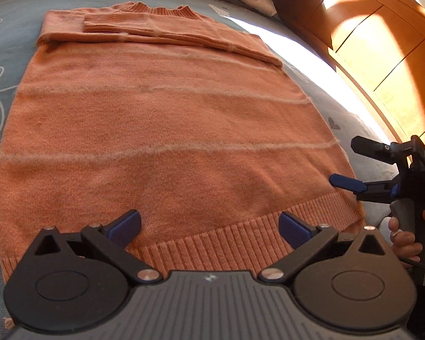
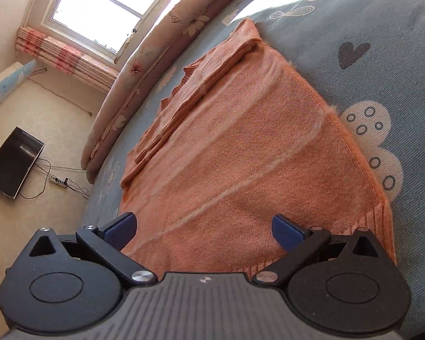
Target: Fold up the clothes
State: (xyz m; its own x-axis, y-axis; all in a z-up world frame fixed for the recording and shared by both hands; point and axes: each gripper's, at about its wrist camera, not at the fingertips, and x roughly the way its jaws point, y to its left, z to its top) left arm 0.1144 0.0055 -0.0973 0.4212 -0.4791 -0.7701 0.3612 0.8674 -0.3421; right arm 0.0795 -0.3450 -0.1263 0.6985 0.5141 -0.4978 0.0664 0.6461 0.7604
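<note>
We see an orange knitted sweater with pale fuzzy stripes [image 1: 155,119] lying flat on a blue-grey bedspread printed with white flowers and hearts [image 1: 2,56], its ribbed hem nearest us and its ribbed collar at the far end. Both sleeves are folded across the chest, one ribbed cuff lying just below the collar.

Our left gripper [image 1: 209,226] hangs just above the hem with its blue-padded fingers spread wide and nothing between them. Only the left wrist view shows the right gripper [image 1: 345,182] from outside: it comes in from the right edge, its blue pad tip at the sweater's right hem corner, held by a hand [image 1: 408,238] on the handle. From this angle we cannot tell its spread. That view also shows a sunlit wooden panelled wall [image 1: 382,56] beyond the bed.

The right wrist view settles it: the right gripper [image 2: 204,226] is spread wide and empty over the sweater [image 2: 240,141] near the hem. Only here do we see a bright window [image 2: 107,8], a rolled pink floral quilt [image 2: 144,65] along the bed edge, and a black open box [image 2: 14,167] on the beige floor; its inside looks dark and we cannot make out any contents
</note>
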